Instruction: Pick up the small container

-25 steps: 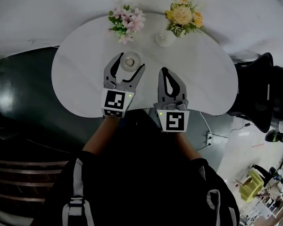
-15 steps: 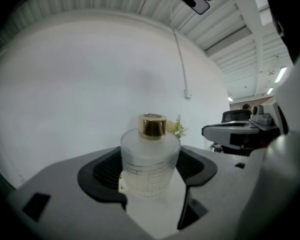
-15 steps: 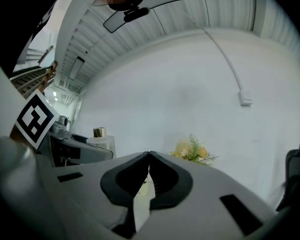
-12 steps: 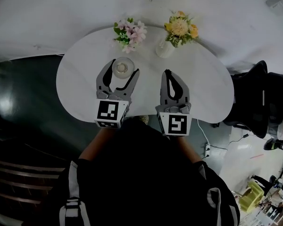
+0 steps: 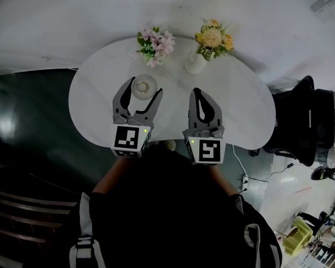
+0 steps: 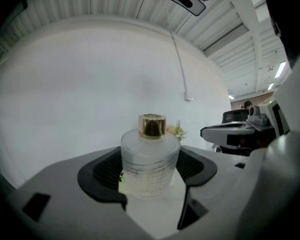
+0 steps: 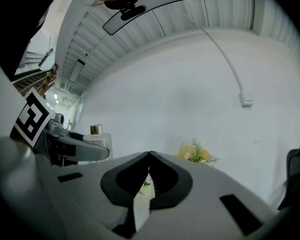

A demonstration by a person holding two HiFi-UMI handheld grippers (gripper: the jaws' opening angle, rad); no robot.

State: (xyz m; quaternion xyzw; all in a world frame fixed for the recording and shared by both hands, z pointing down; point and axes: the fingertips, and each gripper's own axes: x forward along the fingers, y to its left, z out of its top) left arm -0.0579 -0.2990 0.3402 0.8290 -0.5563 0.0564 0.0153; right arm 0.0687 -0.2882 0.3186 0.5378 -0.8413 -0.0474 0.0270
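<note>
The person is holding both grippers over a white table point(image 5: 243, 108). The left gripper point(image 5: 143, 88) is standing wide open, one jaw on each side of the container point(image 6: 150, 161). I cannot tell whether the pads are touching its sides. The container is a small frosted bottle with a gold cap point(image 6: 152, 125). It is standing upright on the table near the far edge, just in front of the pink flowers point(image 5: 155, 42).

The right gripper point(image 5: 196, 92) is hovering just beside the left one with its jaws pressed together, gripping nothing. It is pointing toward a white vase point(image 5: 194, 62) that is holding yellow flowers point(image 5: 213, 35) at the back of the table. A black chair point(image 5: 307, 116) is standing off the table's right end.
</note>
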